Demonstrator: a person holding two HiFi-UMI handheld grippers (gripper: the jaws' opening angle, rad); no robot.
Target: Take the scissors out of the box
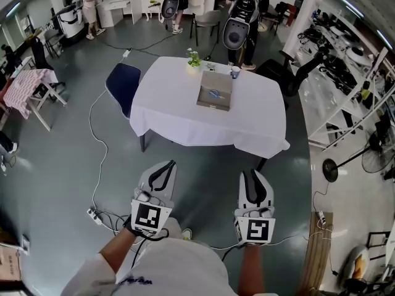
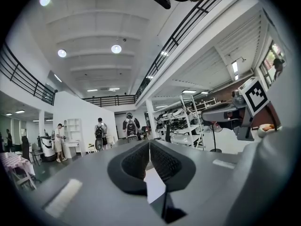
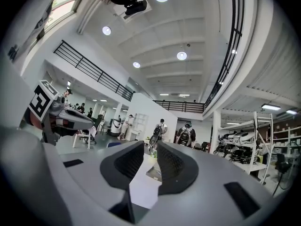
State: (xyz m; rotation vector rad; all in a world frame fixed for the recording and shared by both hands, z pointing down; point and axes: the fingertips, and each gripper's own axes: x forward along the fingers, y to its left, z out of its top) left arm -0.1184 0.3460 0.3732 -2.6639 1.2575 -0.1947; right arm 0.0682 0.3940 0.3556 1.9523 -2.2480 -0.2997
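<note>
Left gripper [image 1: 165, 165]: jaws together tip to tip, nothing in them; held level, beside the right one.
Right gripper [image 1: 250, 174]: jaws a small way apart, nothing between the pads; the far box shows through the gap in the right gripper view.
Floor [image 1: 203, 165]: grey, with a cable on it, lying between both sets of jaws and the bench.
Bench [image 1: 166, 116]: white-clothed, straight ahead of the jaws and well apart from them.
Box [image 1: 215, 103]: flat and open, on the far half of the bench, roughly in line with the right jaws.
Scissors [image 1: 214, 94]: a small blue-handled shape lying inside the box; too small to tell which way they point.
Beyond the box: a small plant [image 1: 194, 60] and a cup [image 1: 235, 72] by the bench's far edge.
Step in hand: by my reading the approach; neither gripper is near the box, so the scissors are untouched.
Next move: likely closing the distance to the bench, then opening one pair of jaws wider above the box and coming down on the handles without catching the box wall.
</note>
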